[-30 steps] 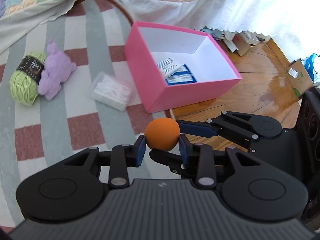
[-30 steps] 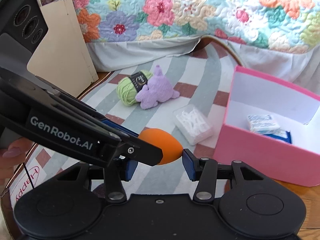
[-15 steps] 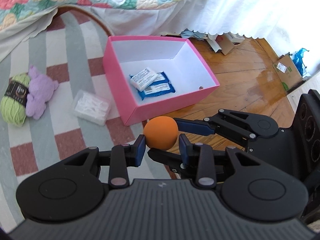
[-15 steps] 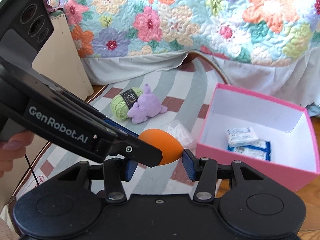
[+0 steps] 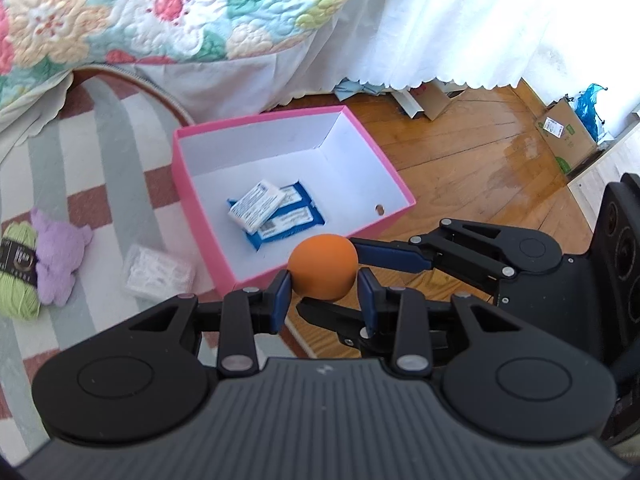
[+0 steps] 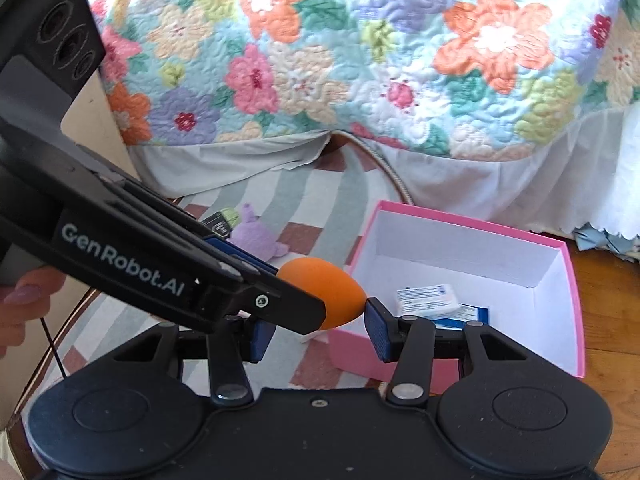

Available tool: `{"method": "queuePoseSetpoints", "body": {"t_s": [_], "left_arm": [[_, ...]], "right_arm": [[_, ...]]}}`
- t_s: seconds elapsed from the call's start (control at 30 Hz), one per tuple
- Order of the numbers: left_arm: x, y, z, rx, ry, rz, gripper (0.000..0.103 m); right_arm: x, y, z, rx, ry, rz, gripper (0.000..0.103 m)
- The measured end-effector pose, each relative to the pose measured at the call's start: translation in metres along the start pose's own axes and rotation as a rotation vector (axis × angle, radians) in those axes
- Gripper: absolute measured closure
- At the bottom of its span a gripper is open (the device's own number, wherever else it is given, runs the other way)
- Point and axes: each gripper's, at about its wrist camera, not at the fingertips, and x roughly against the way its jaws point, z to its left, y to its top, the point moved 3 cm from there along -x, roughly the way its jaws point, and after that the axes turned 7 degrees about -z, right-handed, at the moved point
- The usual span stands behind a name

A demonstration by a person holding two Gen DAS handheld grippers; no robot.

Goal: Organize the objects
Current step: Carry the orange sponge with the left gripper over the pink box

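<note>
Left wrist | left gripper fingers pinch orange ball | right fingers touch it

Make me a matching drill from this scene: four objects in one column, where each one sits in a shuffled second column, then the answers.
Objects
1. orange ball
2. blue packets
3. green yarn
4. clear plastic case

Places
A. on the rug, against the purple plush toy
B. between both grippers' fingers
C. inside the pink box
D. on the rug, between the plush toy and the box

Pairs: 1-B, 2-C, 3-A, 4-D
</note>
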Motion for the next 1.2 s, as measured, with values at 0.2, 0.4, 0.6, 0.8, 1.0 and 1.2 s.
{"method": "queuePoseSetpoints", "body": {"t_s": [0.2, 0.4, 0.6, 0.8, 1.0, 1.2], "left_arm": [[-0.026, 0.026, 0.003, -0.01, -0.027, -0.032, 0.07], [-0.062, 0.045, 0.021, 0.065, -0.04, -0.036, 0.069], [-0.103, 0.049, 0.037, 0.056, -0.005, -0.098, 0.068], [-0.135, 0.057, 0.056, 0.084, 0.025, -0.084, 0.067], [-0.162, 0.054, 0.075, 0.134, 0.021, -0.045, 0.067], [-0.177, 0.054, 0.088, 0.174, 0.012, -0.037, 0.067]], "right_arm": [[-0.021, 0.014, -0.034, -0.028, -0.005, 0.033, 0.049], [-0.047, 0.021, -0.054, 0.01, -0.048, 0.045, 0.049], [-0.09, 0.016, -0.081, 0.01, -0.06, 0.045, 0.049], [-0.124, 0.007, -0.1, -0.052, -0.06, 0.041, 0.049], [-0.151, -0.004, -0.108, -0.068, -0.068, 0.089, 0.049], [-0.168, -0.003, -0.111, -0.037, -0.087, 0.137, 0.049]]}}
